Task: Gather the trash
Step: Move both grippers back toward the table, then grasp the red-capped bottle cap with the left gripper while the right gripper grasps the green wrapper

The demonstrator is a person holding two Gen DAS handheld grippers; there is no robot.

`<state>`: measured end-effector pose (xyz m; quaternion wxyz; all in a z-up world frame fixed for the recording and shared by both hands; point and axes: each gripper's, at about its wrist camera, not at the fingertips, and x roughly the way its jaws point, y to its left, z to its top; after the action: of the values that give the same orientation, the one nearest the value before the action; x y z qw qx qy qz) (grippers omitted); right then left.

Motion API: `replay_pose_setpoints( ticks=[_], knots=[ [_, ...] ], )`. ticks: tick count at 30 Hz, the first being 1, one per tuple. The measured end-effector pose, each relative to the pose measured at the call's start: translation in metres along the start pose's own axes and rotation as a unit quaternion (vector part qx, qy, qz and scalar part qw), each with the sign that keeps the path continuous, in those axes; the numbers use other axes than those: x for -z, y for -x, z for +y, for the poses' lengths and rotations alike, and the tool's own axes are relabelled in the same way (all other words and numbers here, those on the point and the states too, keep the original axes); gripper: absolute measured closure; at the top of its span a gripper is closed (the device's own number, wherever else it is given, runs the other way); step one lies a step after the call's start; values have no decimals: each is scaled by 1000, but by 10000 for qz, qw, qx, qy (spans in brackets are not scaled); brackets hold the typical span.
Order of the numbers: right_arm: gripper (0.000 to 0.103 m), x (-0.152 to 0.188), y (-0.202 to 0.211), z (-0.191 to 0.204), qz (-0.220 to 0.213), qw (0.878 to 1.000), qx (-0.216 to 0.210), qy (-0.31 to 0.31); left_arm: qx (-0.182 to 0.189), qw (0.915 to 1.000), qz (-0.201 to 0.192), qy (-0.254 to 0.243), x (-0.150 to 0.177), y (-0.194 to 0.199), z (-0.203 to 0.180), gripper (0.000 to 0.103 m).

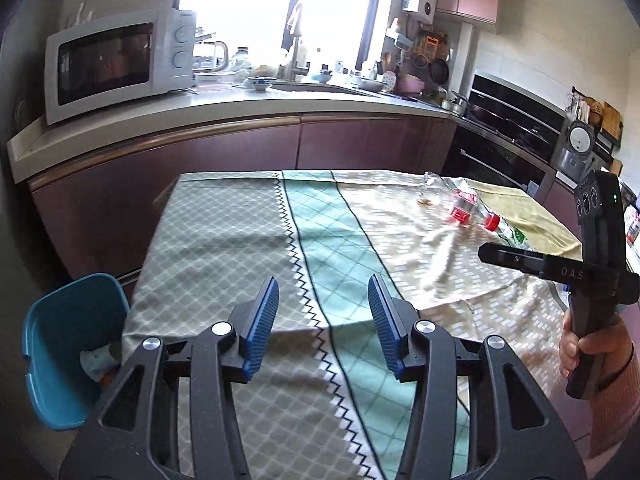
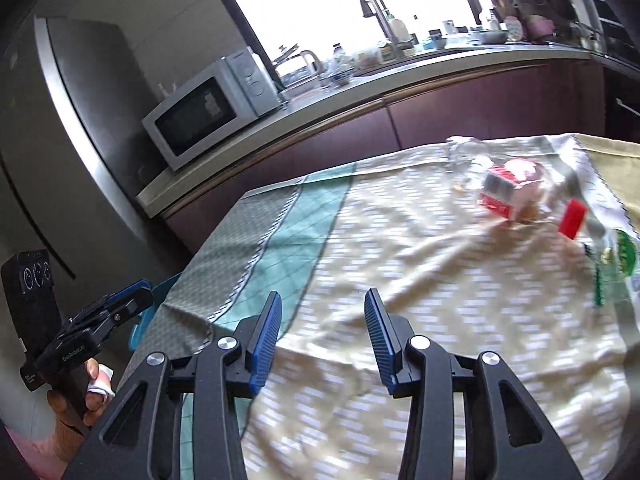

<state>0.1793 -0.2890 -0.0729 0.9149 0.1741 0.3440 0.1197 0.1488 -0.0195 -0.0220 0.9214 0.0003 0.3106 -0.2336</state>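
- Left tool [image 1: 323, 316] and right tool [image 2: 323, 328]: both released, nothing between the pads.
- Bin [image 1: 60, 344], left of the left tool: some trash inside.
- Bottles [image 1: 472, 212] ahead-right on the counter [image 1: 224, 232]: uncollected.

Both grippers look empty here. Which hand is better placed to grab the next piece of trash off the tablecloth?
Probably right. The right gripper is open, with the red-capped bottle ahead on the table. The left gripper, also open, sits nearer the blue bin, away from it.
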Motion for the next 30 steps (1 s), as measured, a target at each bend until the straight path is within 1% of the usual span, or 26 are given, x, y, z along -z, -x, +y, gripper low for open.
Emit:
replay_pose_setpoints(
  ticks=[4,6,7,9,12,18,20,21,25,27,29,30],
  knots=[
    [62,-11,16,-42,-200,9990,332,-242,159,9996,111,-220,-4,-19,-31,55],
    [61,-18,22,-60,-286,9979,505,-289,248,9991,172,-295,-8,-30,-39,55],
    [59,-22,22,-68,-326,9973,565,-323,277,9989,201,-330,-8,-34,-46,54],
    [58,-29,23,-86,-364,9962,653,-436,305,9984,254,-406,-10,-42,-55,54],
    [58,-41,20,-109,-365,9947,855,-440,344,9978,316,-477,-12,-51,-68,53],
    [52,-65,1,-143,-231,9917,1207,-387,343,9973,407,-514,-14,-61,-80,52],
    [45,-70,-6,-152,-128,9926,1143,-386,331,9971,451,-511,-15,-64,-80,51],
    [43,-72,-10,-155,-60,9927,1150,-343,326,9970,476,-508,-15,-66,-80,51],
    [42,-72,-21,-159,221,9940,1062,-162,318,9967,558,-497,-15,-72,-81,51],
    [46,-70,-24,-155,317,9944,1011,4,343,9964,592,-509,-15,-75,-84,51],
    [61,-69,-25,-151,363,9945,979,104,341,9961,606,-542,-15,-78,-87,51],
    [63,-69,-25,-150,383,9945,968,136,362,9959,619,-549,-15,-79,-88,50]
  ],
)
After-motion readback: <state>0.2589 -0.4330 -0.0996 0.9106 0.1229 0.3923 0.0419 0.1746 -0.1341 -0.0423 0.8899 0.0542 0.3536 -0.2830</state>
